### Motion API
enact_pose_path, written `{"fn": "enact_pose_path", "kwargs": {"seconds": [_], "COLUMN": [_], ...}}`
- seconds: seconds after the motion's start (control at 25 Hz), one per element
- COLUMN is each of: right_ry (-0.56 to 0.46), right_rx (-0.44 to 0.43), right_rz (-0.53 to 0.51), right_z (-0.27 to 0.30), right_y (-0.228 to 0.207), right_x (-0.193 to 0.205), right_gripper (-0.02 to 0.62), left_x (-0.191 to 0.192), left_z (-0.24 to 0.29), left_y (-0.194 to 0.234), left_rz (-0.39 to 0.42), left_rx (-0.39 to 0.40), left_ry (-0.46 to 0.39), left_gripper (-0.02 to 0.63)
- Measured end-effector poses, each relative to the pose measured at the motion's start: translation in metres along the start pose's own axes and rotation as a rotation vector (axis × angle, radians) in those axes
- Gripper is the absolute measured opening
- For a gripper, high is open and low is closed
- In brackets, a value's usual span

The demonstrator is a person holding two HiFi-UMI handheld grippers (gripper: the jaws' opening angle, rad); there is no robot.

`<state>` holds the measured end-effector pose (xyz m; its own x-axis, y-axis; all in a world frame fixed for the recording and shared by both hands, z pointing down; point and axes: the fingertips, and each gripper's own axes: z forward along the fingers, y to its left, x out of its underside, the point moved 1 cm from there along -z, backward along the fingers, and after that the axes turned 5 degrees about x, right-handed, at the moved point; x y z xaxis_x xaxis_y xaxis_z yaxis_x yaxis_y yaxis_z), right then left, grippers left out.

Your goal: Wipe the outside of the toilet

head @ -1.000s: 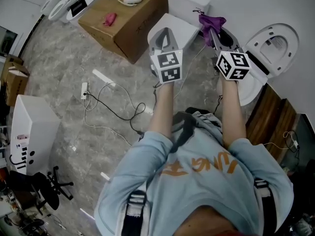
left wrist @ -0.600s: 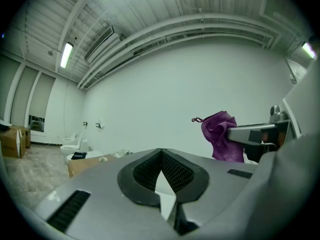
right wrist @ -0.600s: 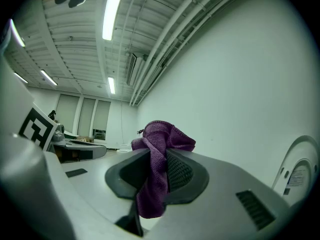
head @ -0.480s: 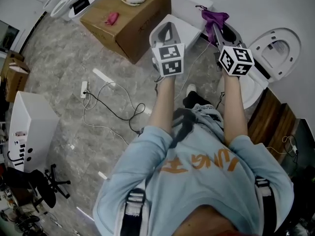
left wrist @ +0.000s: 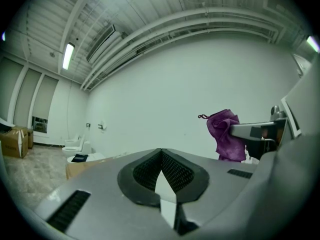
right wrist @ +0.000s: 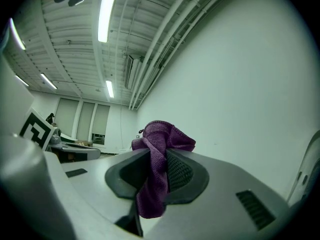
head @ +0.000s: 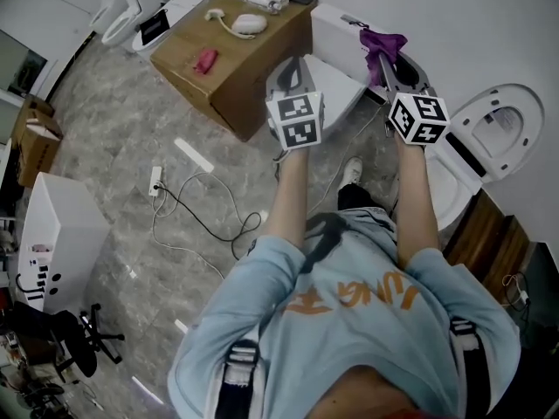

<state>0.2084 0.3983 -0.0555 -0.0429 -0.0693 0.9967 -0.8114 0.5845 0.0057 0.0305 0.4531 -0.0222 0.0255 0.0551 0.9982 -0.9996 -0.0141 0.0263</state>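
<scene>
In the head view my right gripper (head: pixel 383 57) is shut on a purple cloth (head: pixel 382 40), held up over a dark bowl opening (head: pixel 410 70). To its right stands a white toilet (head: pixel 458 160) with its lid (head: pixel 505 127) raised. My left gripper (head: pixel 293 66) hovers over a closed white toilet lid (head: pixel 332 77) in front of a tank (head: pixel 336 24). In the right gripper view the cloth (right wrist: pixel 159 149) hangs bunched between the jaws of the gripper (right wrist: pixel 159 159). The left gripper (left wrist: pixel 161 151) has its jaws together with nothing in them; beside it I see the cloth (left wrist: pixel 225 134).
A cardboard box (head: pixel 231 55) with small items on top sits left of the toilets. A power strip (head: pixel 155 180) and loose cables (head: pixel 205 212) lie on the marble floor. A white cabinet (head: pixel 52 234) stands at left, a wooden panel (head: pixel 489 234) at right.
The person has stepped forward, so the box and toilets sit lower in the head view. Both grippers hold their pose, with the cloth still clamped in the right one.
</scene>
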Motion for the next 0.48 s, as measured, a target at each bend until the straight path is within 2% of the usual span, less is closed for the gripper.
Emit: {"fn": "enact_pose_path", "kwargs": {"seconds": [0.28, 0.48], "right_ry": [-0.041, 0.024], "right_rx": [0.036, 0.060], "right_rz": [0.023, -0.001], "right_z": [0.056, 0.109], "right_y": [-0.063, -0.132], "right_x": [0.014, 0.042], "right_gripper": [0.095, 0.096], "left_x": [0.041, 0.075], "left_z": [0.089, 0.167], "left_y": [-0.010, -0.022], "left_rz": [-0.043, -0.118], "left_rx": [0.027, 0.028], "left_ry": [0.069, 0.117], "left_gripper": [0.024, 0.025]}}
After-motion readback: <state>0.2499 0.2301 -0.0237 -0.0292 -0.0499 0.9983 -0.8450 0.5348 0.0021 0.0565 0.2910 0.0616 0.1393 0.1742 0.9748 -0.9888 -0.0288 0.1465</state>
